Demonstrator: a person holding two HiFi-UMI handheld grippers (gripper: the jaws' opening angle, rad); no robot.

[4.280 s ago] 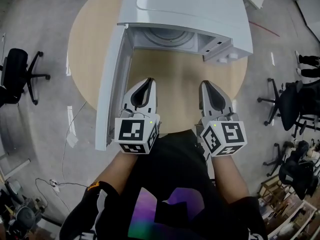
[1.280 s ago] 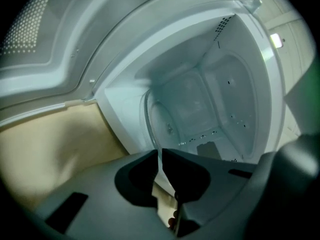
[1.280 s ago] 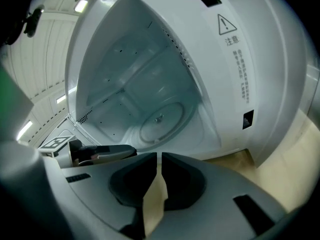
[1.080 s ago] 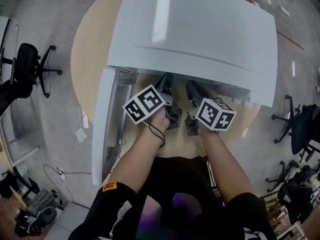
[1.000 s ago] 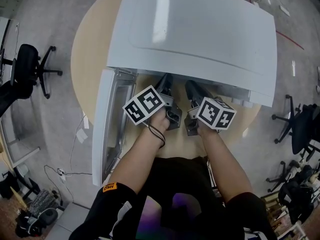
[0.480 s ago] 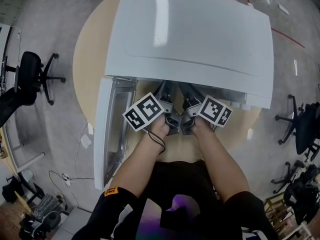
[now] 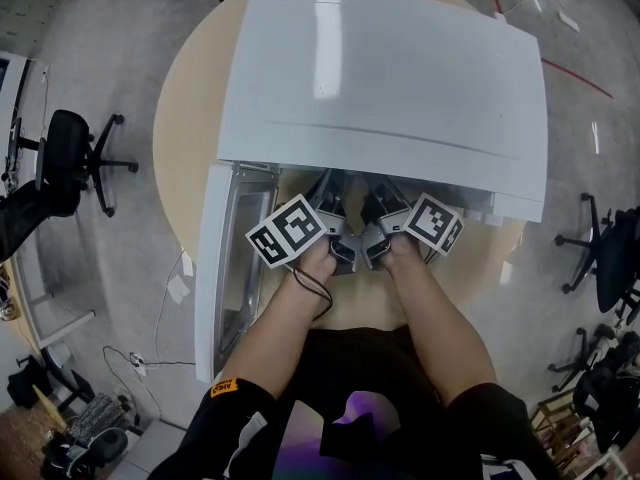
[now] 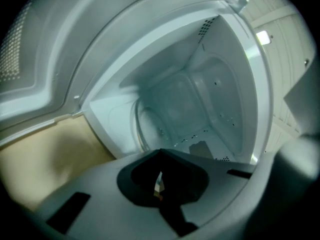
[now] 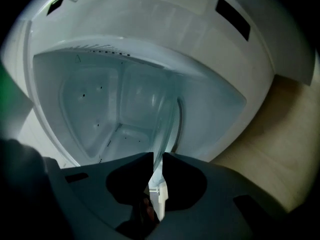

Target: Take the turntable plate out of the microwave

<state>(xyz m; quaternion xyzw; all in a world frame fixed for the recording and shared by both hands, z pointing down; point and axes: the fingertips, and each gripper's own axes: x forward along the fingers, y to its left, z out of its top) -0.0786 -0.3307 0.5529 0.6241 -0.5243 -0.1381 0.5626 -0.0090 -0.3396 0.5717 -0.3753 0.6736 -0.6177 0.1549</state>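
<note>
The white microwave (image 7: 380, 78) stands on a round wooden table (image 7: 180, 128) with its door (image 7: 225, 258) swung open to the left. Both grippers reach side by side into the cavity mouth, their tips hidden under the microwave's top in the head view. The clear glass turntable plate (image 9: 167, 124) shows edge-on in the right gripper view, and its rim runs between the jaws of my right gripper (image 9: 156, 156), which are shut on it. In the left gripper view the plate's rim (image 8: 141, 126) curves down into my left gripper (image 8: 160, 153), whose jaws are shut on that rim.
The cavity's white walls (image 8: 200, 99) surround both grippers closely. Bare tabletop (image 9: 280, 129) lies in front of the microwave. Office chairs (image 7: 70, 158) stand on the floor to the left and right (image 7: 610, 258) of the table.
Both grippers, out in front of the microwave at first, now reach into its cavity. In the last second they drew closer together and the right one's marker cube rolled.
</note>
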